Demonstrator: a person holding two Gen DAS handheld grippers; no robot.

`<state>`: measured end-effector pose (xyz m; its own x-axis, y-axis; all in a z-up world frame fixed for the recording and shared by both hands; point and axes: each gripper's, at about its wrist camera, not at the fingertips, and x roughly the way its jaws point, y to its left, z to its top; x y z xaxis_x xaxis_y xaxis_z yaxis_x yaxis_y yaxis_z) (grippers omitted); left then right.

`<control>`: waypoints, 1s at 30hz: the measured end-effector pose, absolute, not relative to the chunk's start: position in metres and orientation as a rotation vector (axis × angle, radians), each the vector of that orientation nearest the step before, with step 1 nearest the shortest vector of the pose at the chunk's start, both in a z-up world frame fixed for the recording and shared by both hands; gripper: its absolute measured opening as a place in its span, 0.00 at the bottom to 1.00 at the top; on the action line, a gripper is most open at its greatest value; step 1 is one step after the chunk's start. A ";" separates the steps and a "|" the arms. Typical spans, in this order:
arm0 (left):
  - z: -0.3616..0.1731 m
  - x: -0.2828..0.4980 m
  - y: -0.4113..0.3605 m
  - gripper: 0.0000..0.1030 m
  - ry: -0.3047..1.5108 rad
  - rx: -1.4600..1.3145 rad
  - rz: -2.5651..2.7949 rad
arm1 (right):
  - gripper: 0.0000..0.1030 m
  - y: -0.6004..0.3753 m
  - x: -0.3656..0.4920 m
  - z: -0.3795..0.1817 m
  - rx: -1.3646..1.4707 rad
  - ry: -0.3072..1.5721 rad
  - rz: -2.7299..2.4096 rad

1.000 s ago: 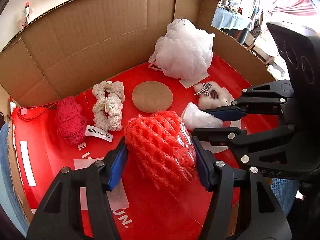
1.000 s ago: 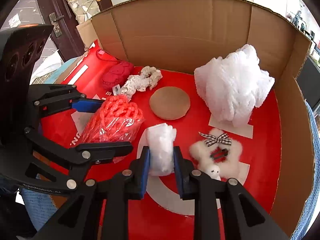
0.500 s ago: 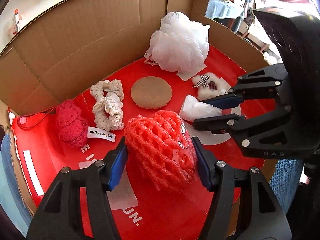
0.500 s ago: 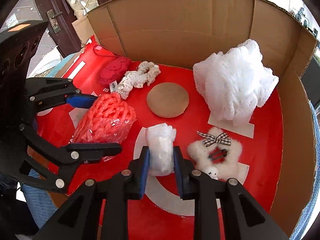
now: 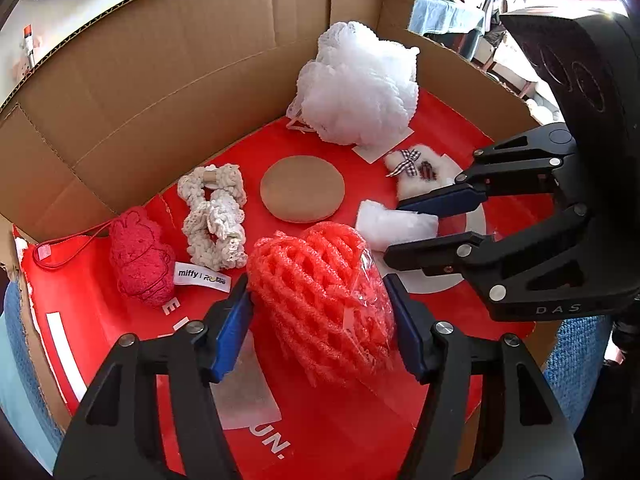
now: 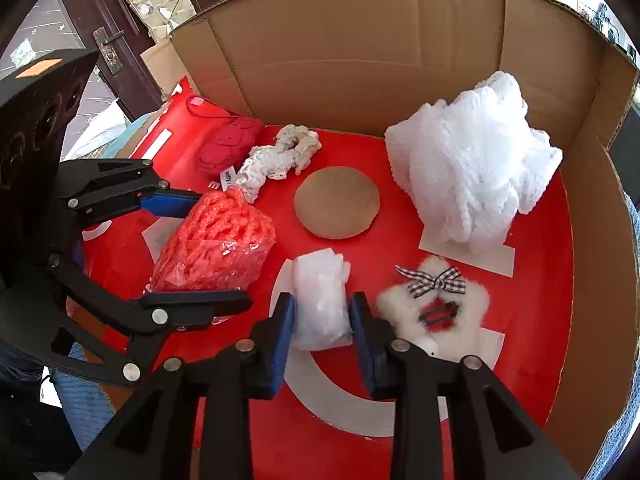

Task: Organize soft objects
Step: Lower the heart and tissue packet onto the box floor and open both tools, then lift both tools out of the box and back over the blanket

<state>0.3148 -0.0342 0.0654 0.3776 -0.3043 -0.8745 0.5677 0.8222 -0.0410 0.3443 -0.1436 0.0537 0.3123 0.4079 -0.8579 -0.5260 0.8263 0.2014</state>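
Observation:
My left gripper (image 5: 320, 316) is shut on a red foam net bundle in clear plastic (image 5: 320, 292), just above the red mat (image 5: 340, 432); the bundle also shows in the right wrist view (image 6: 216, 244). My right gripper (image 6: 322, 322) is shut on a small white soft pack (image 6: 320, 300), which shows in the left wrist view too (image 5: 394, 224). The two grippers are side by side at the mat's near edge.
On the mat lie a red knitted bunny (image 5: 140, 256), a cream crochet piece (image 5: 214, 216), a round brown pad (image 5: 302, 188), a big white mesh puff (image 5: 356, 84) and a white fluffy clip with a checked bow (image 6: 432, 300). Cardboard walls (image 5: 160, 80) enclose the back and sides.
Both grippers have drawn back a little toward me, each holding its object. The items on the mat have not moved.

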 end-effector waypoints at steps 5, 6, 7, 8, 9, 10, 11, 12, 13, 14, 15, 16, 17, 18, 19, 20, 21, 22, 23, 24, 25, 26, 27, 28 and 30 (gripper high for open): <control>0.065 0.314 -0.036 0.62 1.042 0.288 -0.570 | 0.39 -0.143 0.345 0.054 -0.118 1.090 0.617; 0.065 0.313 -0.037 0.62 1.041 0.290 -0.570 | 0.39 -0.143 0.345 0.054 -0.117 1.090 0.617; 0.065 0.312 -0.037 0.63 1.039 0.292 -0.570 | 0.39 -0.143 0.344 0.053 -0.117 1.089 0.618; 0.065 0.312 -0.036 0.65 1.037 0.293 -0.571 | 0.39 -0.143 0.344 0.053 -0.116 1.089 0.619; 0.066 0.312 -0.036 0.66 1.037 0.295 -0.572 | 0.40 -0.143 0.344 0.054 -0.116 1.089 0.619; 0.066 0.311 -0.036 0.66 1.035 0.295 -0.572 | 0.40 -0.143 0.344 0.053 -0.117 1.088 0.619; 0.066 0.311 -0.036 0.67 1.033 0.296 -0.572 | 0.40 -0.143 0.344 0.053 -0.117 1.088 0.619; 0.066 0.311 -0.036 0.67 1.032 0.295 -0.572 | 0.41 -0.143 0.344 0.053 -0.117 1.088 0.620; 0.066 0.310 -0.036 0.67 1.030 0.294 -0.571 | 0.41 -0.143 0.344 0.053 -0.117 1.088 0.620; 0.067 0.310 -0.037 0.67 1.029 0.292 -0.570 | 0.41 -0.143 0.344 0.053 -0.117 1.088 0.619; 0.067 0.310 -0.036 0.67 1.028 0.291 -0.570 | 0.41 -0.142 0.344 0.053 -0.116 1.087 0.619; 0.067 0.310 -0.036 0.67 1.027 0.290 -0.570 | 0.41 -0.142 0.344 0.053 -0.114 1.087 0.620; 0.068 0.309 -0.036 0.67 1.026 0.288 -0.571 | 0.41 -0.143 0.344 0.053 -0.112 1.086 0.619; 0.068 0.309 -0.036 0.68 1.024 0.287 -0.572 | 0.41 -0.143 0.343 0.054 -0.111 1.085 0.618; 0.069 0.308 -0.035 0.68 1.020 0.285 -0.572 | 0.43 -0.144 0.343 0.055 -0.109 1.084 0.618; 0.070 0.307 -0.034 0.69 1.017 0.283 -0.573 | 0.45 -0.145 0.342 0.055 -0.108 1.082 0.618; 0.071 0.307 -0.033 0.70 1.014 0.282 -0.571 | 0.46 -0.145 0.341 0.056 -0.108 1.080 0.618; 0.072 0.307 -0.032 0.71 1.010 0.280 -0.570 | 0.47 -0.146 0.341 0.057 -0.108 1.077 0.617; 0.073 0.306 -0.032 0.71 1.007 0.274 -0.570 | 0.47 -0.146 0.340 0.058 -0.105 1.074 0.619; 0.074 0.305 -0.031 0.71 1.005 0.271 -0.570 | 0.47 -0.147 0.339 0.059 -0.103 1.073 0.621; 0.076 0.303 -0.029 0.71 0.999 0.264 -0.571 | 0.47 -0.148 0.338 0.060 -0.100 1.071 0.620; 0.078 0.301 -0.028 0.71 0.992 0.256 -0.573 | 0.47 -0.149 0.336 0.062 -0.097 1.067 0.618; 0.080 0.299 -0.026 0.71 0.987 0.249 -0.574 | 0.47 -0.150 0.334 0.063 -0.092 1.063 0.619; 0.083 0.296 -0.024 0.71 0.980 0.239 -0.574 | 0.48 -0.151 0.333 0.065 -0.090 1.061 0.620; 0.089 0.290 -0.018 0.71 0.966 0.224 -0.570 | 0.51 -0.153 0.329 0.069 -0.086 1.050 0.617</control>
<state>0.2902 -0.0181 0.0893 0.4364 -0.3568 -0.8260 0.5505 0.8320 -0.0686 0.3294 -0.1529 0.0693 0.3461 0.4349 -0.8313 -0.5146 0.8289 0.2194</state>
